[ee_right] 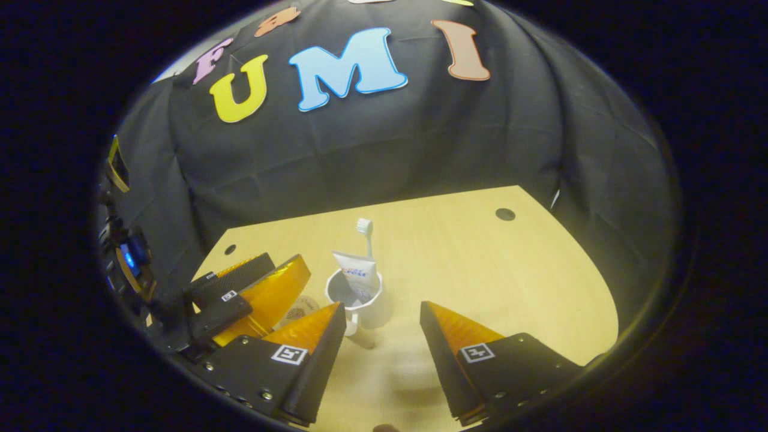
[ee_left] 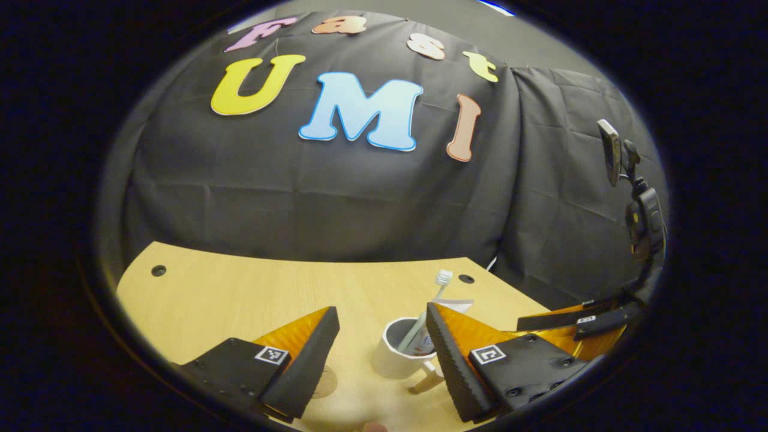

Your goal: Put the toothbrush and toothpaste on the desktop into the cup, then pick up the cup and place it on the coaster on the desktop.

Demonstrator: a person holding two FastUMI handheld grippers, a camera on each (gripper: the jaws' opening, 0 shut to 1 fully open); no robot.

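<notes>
A white cup (ee_left: 396,357) stands upright on the wooden desk, its handle turned toward me. A toothbrush (ee_left: 443,278) and a tube of toothpaste (ee_left: 456,305) stick out of it. My left gripper (ee_left: 379,316) is open just in front of the cup, whose right side is hidden by the right finger. A round coaster (ee_left: 325,382) lies left of the cup, half behind the left finger. In the right gripper view the cup (ee_right: 360,303), toothpaste (ee_right: 355,271), toothbrush (ee_right: 364,228) and coaster (ee_right: 299,310) lie ahead of my open right gripper (ee_right: 382,312). The left gripper (ee_right: 287,264) sits left of the cup.
The right gripper (ee_left: 564,324) shows at the desk's right edge. A phone on a mount (ee_left: 612,150) stands off the desk's right side, also seen as a phone mount (ee_right: 117,165). The desk has round holes (ee_left: 158,270) (ee_right: 505,214). Black cloth walls close the back and sides.
</notes>
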